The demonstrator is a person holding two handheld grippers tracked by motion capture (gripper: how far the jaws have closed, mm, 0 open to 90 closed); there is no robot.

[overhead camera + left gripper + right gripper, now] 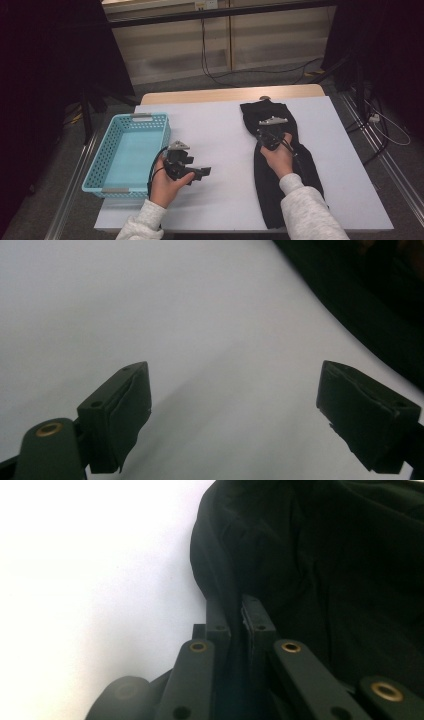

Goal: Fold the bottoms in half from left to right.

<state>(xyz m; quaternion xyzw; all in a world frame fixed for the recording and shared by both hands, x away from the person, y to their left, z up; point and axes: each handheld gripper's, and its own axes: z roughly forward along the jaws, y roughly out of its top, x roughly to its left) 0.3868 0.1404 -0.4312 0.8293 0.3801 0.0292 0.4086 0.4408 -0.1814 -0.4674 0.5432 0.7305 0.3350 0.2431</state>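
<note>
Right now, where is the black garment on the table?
In the high view the black garment lies lengthwise on the right half of the white table, well apart from the blue basket at the left; the right gripper is shut on its fabric.

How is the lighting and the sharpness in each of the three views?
High view: dim, dark at the sides, black cloth shows few folds. Left gripper view: bright table, soft shadow, jaws near and slightly blurred. Right gripper view: table overexposed to white, the cloth nearly featureless.

Lab-style recording bay, white-topped table [215,125], black curtains [45,60] at both sides, loose cables [210,65] on grey floor, aluminium frame rails [75,190]
</note>
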